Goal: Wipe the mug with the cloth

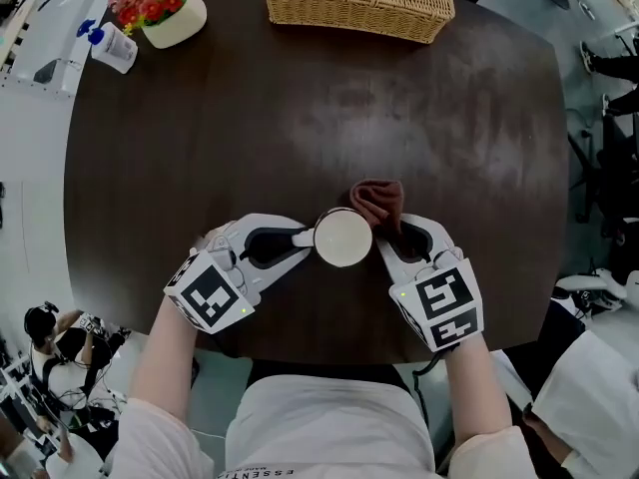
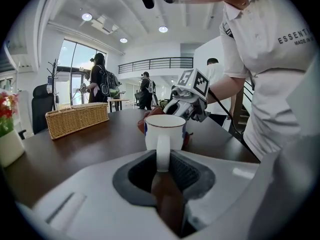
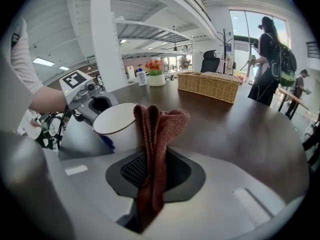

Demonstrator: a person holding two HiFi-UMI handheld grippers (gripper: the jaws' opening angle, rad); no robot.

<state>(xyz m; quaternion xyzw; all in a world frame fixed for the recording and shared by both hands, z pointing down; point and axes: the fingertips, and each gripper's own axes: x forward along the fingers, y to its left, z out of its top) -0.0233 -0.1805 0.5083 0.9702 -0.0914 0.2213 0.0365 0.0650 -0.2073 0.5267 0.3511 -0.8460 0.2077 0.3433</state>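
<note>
Red-brown cloth [image 1: 379, 200], pinched tight in the right gripper [image 1: 387, 239], touching the far right side of the white mug [image 1: 342, 238]. Mug upright on the dark table [image 1: 300, 118] between both grippers, handle pointing left, squeezed in the left gripper [image 1: 305, 238]. Likely next: rubbing leftward across the mug.

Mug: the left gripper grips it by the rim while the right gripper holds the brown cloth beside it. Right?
Not the rim: the left gripper view shows the left gripper shut on the handle of the mug. The right gripper does hold the brown cloth beside it.
</note>
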